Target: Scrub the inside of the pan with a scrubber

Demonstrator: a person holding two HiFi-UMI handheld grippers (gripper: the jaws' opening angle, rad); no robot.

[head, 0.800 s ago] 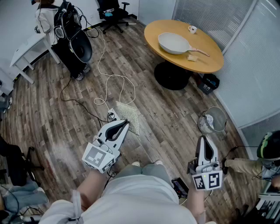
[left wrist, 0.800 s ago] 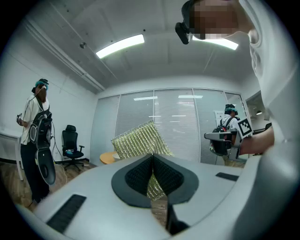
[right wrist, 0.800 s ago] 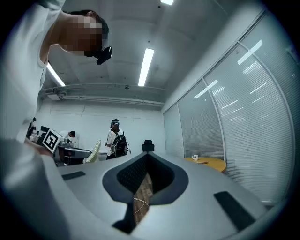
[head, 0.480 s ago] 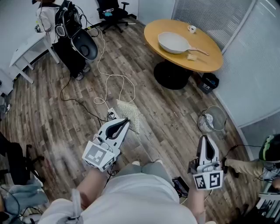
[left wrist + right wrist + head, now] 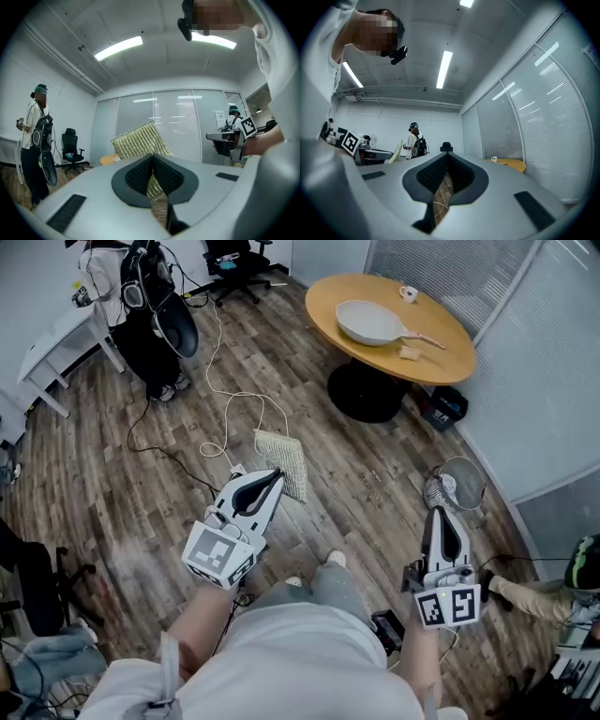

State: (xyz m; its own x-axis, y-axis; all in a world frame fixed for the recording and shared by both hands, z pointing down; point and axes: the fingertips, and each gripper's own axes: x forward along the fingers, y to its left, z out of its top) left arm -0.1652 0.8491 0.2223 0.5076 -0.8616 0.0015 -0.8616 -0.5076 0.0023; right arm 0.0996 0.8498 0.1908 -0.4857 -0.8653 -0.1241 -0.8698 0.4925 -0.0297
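Observation:
A white pan [image 5: 370, 322] with a wooden handle lies on the round wooden table [image 5: 450, 357] at the far end of the room, well away from both grippers. My left gripper [image 5: 274, 476] is shut on a yellowish mesh scrubber [image 5: 284, 460], which sticks out past the jaws above the floor. In the left gripper view the scrubber [image 5: 138, 139] rises from between the closed pads. My right gripper [image 5: 442, 516] hangs at the lower right, shut, with nothing in it. In the right gripper view its jaws [image 5: 446, 158] meet, and the table [image 5: 512, 163] shows beyond them.
A small cup [image 5: 408, 293] and a pale lump [image 5: 409, 352] also sit on the table. On the wooden floor lie white cables [image 5: 234, 418], a wire fan [image 5: 452, 486] and a black box [image 5: 442, 407]. A person with a backpack [image 5: 150, 315] stands at the far left.
The person has stepped forward. My left gripper with the scrubber has moved a little up the picture, towards the table. The right gripper stays shut at the lower right.

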